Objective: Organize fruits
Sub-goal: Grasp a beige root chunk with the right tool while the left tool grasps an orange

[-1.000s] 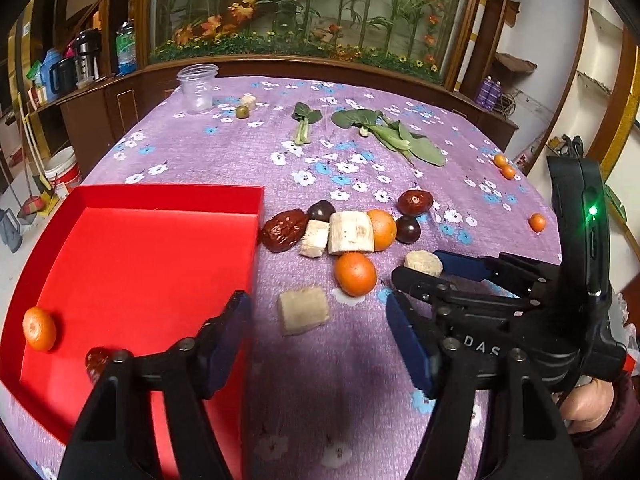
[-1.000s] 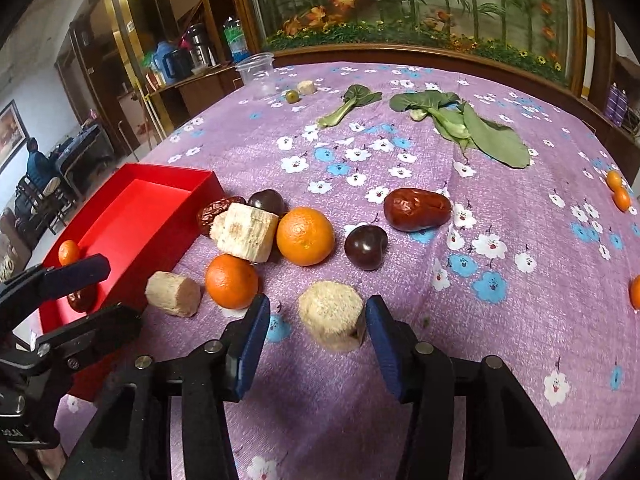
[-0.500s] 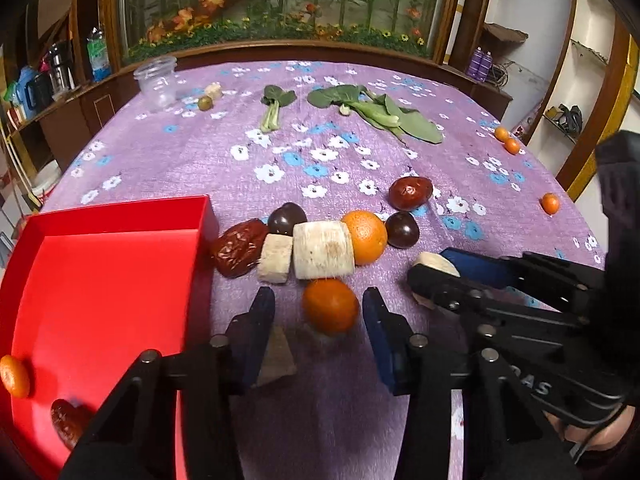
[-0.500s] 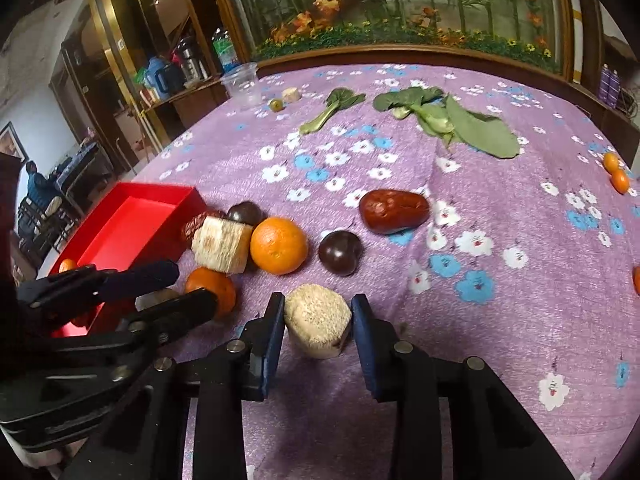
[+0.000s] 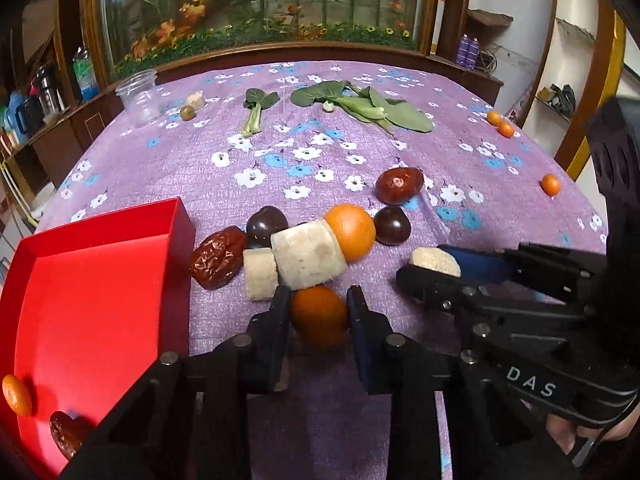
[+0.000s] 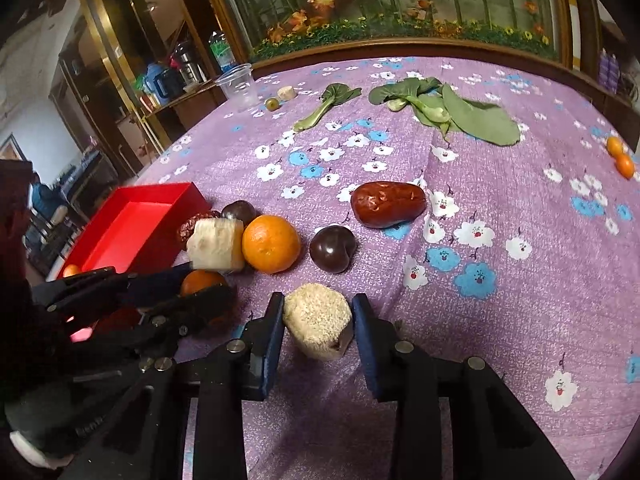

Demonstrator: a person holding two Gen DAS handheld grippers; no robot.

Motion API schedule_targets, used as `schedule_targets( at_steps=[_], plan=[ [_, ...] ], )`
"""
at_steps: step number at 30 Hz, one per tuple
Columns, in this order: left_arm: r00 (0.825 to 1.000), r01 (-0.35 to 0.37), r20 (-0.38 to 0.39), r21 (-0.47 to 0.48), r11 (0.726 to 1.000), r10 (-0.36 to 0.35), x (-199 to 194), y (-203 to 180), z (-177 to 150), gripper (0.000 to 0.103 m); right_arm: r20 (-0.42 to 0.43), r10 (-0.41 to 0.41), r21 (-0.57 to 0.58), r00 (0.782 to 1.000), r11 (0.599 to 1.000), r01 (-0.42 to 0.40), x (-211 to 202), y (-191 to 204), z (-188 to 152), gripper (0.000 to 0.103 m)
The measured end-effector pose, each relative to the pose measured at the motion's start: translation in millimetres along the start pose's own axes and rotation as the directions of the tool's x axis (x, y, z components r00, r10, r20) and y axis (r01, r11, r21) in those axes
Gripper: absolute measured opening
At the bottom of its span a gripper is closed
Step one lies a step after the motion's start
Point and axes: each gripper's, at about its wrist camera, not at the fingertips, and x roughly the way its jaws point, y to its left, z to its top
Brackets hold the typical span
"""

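My left tool (image 5: 319, 312) has just been closing, and its pads now sit against both flanks of a small tangerine (image 5: 319, 316) on the purple flowered table (image 5: 500, 208), just in front of the pile of fruit. My right tool (image 6: 318, 322) is clamped on a pale, rough-cut sugarcane chunk (image 6: 318, 326), which sits near me and apart from the rest.

The tangerine should be light and a little soft, with loose peel, so I judge a gentle squeeze across its widest part is right; pressing hard would dent it, and a hold too high or too low could let it roll out. The cane chunk looks stiff and fibrous, so it should take firm pressure on its rounded sides without harm.

The red tray (image 5: 172, 272) lies to my left, with another tangerine (image 5: 16, 395) and a red date (image 5: 66, 434) already inside. On the table there remain a bigger orange (image 5: 352, 232), two dark plums, two dates and more cane pieces, packed closely, so I would lift straight up to avoid nudging the larger cane chunk (image 5: 308, 258) just behind the tangerine.
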Motion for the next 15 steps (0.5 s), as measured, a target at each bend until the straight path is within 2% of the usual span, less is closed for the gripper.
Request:
schedule_targets(
  at_steps=[4, 15],
  plan=[
    [1.000, 0.025, -0.001, -0.052, 0.998, -0.025, -1.8, 1.0, -2.9, 0.027, 0.016, -0.017, -0.027, 1.000, 0.999, 0.017, -2.2, 5.4, -0.8, 0.036],
    [0.999, 0.035, 0.040, -0.101, 0.994, -0.031, -34.2, 13.6, -7.9, 0.027, 0.047, -0.045, -0.046, 0.998, 0.998, 0.047, -12.6, 13.6, -2.3, 0.035]
  ],
)
